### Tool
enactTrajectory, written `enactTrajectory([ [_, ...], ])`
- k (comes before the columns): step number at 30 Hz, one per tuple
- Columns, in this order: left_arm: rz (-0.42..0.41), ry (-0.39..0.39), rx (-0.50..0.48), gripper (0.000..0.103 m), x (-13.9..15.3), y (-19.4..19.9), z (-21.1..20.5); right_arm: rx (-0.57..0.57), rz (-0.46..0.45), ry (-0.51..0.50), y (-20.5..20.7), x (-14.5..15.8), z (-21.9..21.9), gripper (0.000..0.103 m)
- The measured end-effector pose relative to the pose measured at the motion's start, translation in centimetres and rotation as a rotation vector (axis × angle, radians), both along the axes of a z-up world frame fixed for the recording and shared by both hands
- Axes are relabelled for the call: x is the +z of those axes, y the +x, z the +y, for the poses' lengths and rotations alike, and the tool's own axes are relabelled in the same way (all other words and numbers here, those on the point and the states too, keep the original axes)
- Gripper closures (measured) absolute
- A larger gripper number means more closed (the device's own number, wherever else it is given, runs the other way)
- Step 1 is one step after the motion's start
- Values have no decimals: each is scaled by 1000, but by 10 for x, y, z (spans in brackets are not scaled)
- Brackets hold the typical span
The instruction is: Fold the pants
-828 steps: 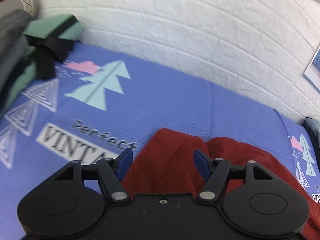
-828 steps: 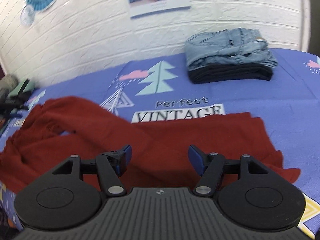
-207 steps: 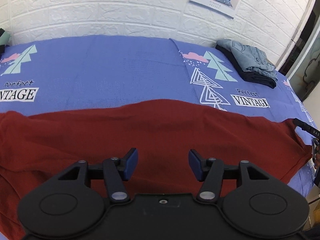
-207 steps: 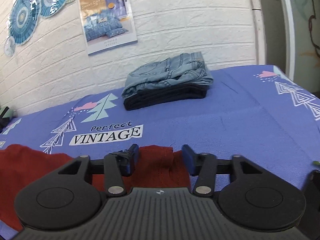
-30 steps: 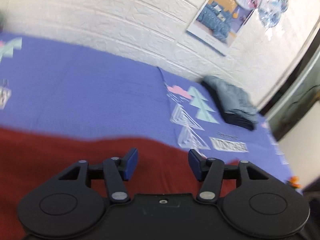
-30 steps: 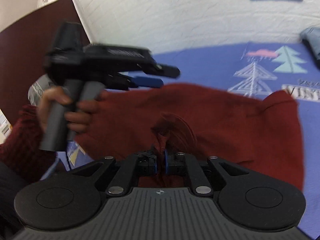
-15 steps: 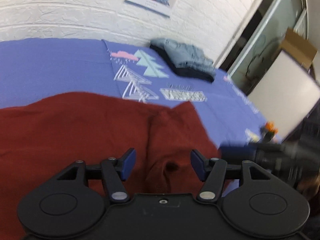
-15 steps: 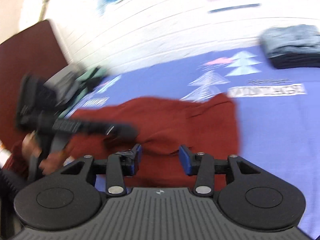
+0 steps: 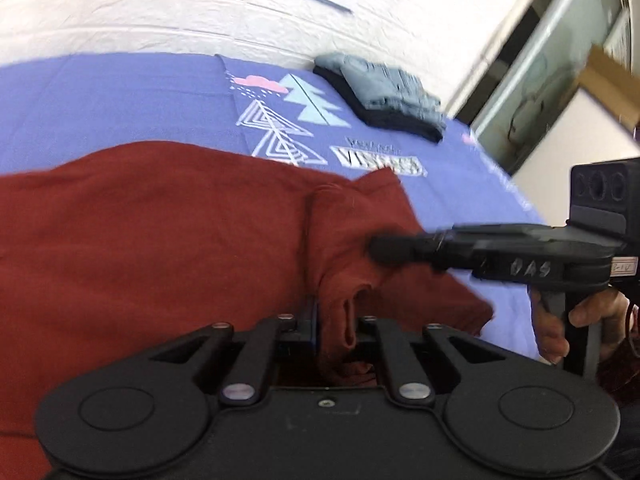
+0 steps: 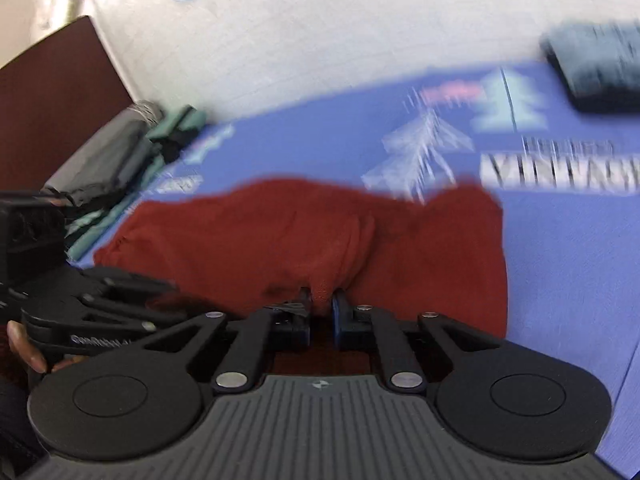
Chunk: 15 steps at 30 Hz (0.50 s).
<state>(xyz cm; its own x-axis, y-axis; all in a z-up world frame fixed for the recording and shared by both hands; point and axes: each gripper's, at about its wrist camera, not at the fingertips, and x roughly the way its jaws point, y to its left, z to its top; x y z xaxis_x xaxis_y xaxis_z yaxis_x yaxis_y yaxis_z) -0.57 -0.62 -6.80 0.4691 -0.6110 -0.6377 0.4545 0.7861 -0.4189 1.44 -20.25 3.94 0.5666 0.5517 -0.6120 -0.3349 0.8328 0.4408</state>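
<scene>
Pinching one red pants point(image 9: 168, 240), left claw point(image 9: 336, 320) just closed, right claw point(image 10: 320, 308) likewise, two folded stacks

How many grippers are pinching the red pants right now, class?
2. The left gripper clamps a bunched fold at the red pants' near edge; the right gripper clamps the cloth just beside it.

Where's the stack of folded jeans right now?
The folded jeans sit at the far side of the blue sheet by the white brick wall, upper right in both views, beyond the red pants.
</scene>
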Motion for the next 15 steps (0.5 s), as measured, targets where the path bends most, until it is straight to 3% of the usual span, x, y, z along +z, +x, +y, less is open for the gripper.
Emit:
enactTrajectory([
  [4, 23, -54, 25, 81, 3, -8, 16, 68, -77, -17, 25, 22, 22, 85],
  [7, 31, -55, 56, 80, 2, -15, 22, 136, -48, -21, 48, 15, 52, 85],
  [9, 51, -46, 71, 70, -2, -17, 24, 174, 5, -13, 62, 2, 70, 70],
  [11, 61, -27, 84, 35, -4, -21, 29, 159, 41, 17, 69, -5, 75, 47],
  [12, 52, -24, 91, 32, -3, -24, 32, 141, 29, 28, 68, -2, 72, 44],
  [14, 31, -42, 120, 0, 3, -29, 44, 86, -38, 40, 57, 10, 53, 39],
  [15, 14, -51, 149, 0, 5, -30, 52, 46, -75, 35, 47, 17, 39, 38],
])
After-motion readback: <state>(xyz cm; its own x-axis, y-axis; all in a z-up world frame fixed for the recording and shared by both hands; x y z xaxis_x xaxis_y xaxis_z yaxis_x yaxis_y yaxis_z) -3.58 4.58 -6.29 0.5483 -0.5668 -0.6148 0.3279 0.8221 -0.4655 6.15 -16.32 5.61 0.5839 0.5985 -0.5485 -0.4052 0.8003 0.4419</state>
